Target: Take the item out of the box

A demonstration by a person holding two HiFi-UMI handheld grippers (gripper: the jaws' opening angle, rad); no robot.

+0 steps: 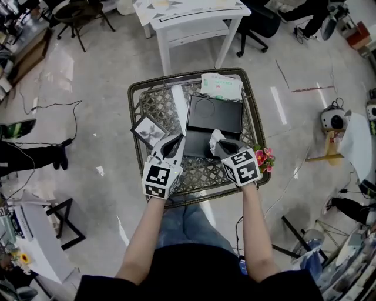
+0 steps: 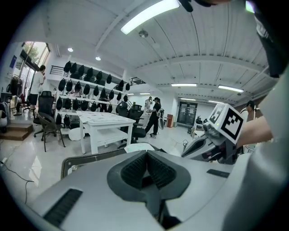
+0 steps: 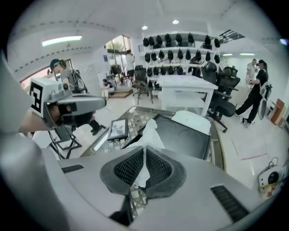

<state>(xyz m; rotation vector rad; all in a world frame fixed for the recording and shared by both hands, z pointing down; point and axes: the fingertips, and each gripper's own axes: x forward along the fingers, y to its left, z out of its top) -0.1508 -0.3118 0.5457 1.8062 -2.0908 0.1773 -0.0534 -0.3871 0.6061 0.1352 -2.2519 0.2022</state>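
A flat black box [image 1: 212, 120] lies on the round lattice table [image 1: 136, 97]. A crumpled white tissue [image 1: 216, 137] sticks up from the box's near edge. My right gripper [image 1: 220, 147] is shut on it, and in the right gripper view the tissue [image 3: 147, 134] runs up from between the pads of that gripper [image 3: 144, 163], with the black box [image 3: 183, 135] behind it. My left gripper [image 1: 174, 142] is at the box's near left corner, tilted upward. In its own view the left gripper [image 2: 146, 168] is shut with nothing in it, and the right gripper [image 2: 217, 135] shows beside it.
On the table there are also a small framed picture [image 1: 148, 130], a white packet with green print [image 1: 220, 86], a white strip [image 1: 179, 100] and pink flowers [image 1: 264, 157] at the right rim. A white desk [image 1: 194, 17] and office chairs stand beyond.
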